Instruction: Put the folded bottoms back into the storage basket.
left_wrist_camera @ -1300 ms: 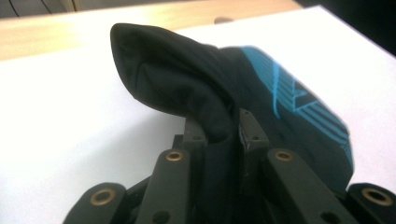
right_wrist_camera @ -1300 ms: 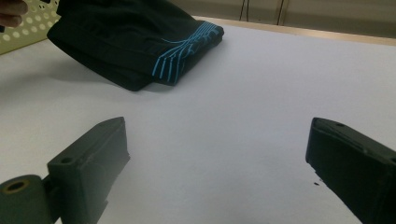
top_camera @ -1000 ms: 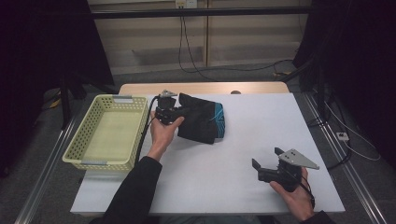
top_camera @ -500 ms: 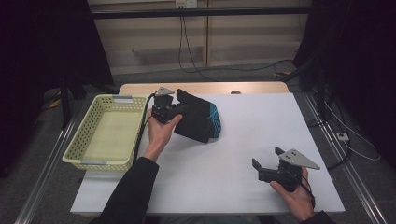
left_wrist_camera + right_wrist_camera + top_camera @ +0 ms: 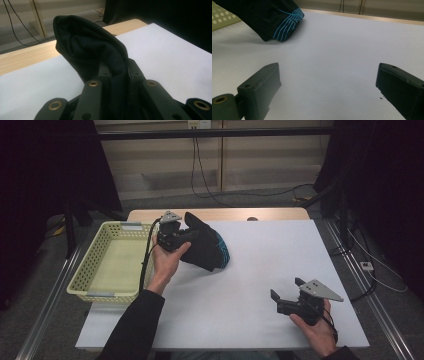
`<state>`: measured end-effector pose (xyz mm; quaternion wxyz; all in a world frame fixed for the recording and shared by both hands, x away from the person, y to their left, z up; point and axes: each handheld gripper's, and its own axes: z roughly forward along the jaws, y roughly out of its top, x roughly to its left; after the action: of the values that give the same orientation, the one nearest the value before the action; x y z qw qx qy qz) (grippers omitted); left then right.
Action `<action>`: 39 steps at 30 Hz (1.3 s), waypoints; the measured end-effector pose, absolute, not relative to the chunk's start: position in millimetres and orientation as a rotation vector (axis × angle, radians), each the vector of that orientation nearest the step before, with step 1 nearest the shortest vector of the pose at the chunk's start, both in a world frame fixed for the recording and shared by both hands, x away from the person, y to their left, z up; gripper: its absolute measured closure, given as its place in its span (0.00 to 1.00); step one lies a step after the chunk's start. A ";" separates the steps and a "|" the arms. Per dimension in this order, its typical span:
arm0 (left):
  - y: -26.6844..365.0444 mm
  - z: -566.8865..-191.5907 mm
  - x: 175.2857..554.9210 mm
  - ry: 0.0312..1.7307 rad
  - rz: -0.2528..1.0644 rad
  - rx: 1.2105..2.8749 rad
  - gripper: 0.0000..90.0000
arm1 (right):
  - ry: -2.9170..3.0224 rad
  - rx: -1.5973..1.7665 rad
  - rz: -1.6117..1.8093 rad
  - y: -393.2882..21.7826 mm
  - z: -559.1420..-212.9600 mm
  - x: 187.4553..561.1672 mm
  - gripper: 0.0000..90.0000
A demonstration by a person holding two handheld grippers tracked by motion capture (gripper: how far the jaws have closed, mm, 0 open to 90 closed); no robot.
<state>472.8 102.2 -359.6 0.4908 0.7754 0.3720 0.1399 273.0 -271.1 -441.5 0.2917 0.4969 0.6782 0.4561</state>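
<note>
Black garment (image 5: 202, 247) with turquoise stripes, folded into a thick bundle, hanging partly lifted over the far left part of the white table (image 5: 260, 285), just beside the yellow basket (image 5: 95, 270). Being pinched at one end by the left gripper (image 5: 172, 237), jaws closed on the cloth; seen well in the left gripper view, where the dark fabric (image 5: 100, 57) is standing up between the two black jaws. Lower striped end (image 5: 287, 25) seeming to be touching the table or nearly so, though the contact itself cannot be told for sure.

Judging the progress: picking up looking done, carrying looking only started. Nothing lying inside the basket as far as visible, so the moving over its rim and the releasing are probably remaining.

Long axis of the bundle running slanted, from the gripped end high and near the basket down toward the table centre and the right. Striped end pointing down and right, away from the basket; dark plain end pointing up toward the far edge.

Right gripper (image 5: 292, 302) resting low near the front right of the table, well apart from the garment, jaws standing wide apart with nothing between.
</note>
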 end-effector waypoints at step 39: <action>138.9 -322.7 440.1 0.815 0.423 1.866 0.87 | 1.814 1.327 1.212 -270.4 -441.9 272.9 0.06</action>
<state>440.1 138.9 -322.7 0.5064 0.7736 0.3381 0.1754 272.9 -270.4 -441.9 0.2900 0.4973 0.6799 0.4542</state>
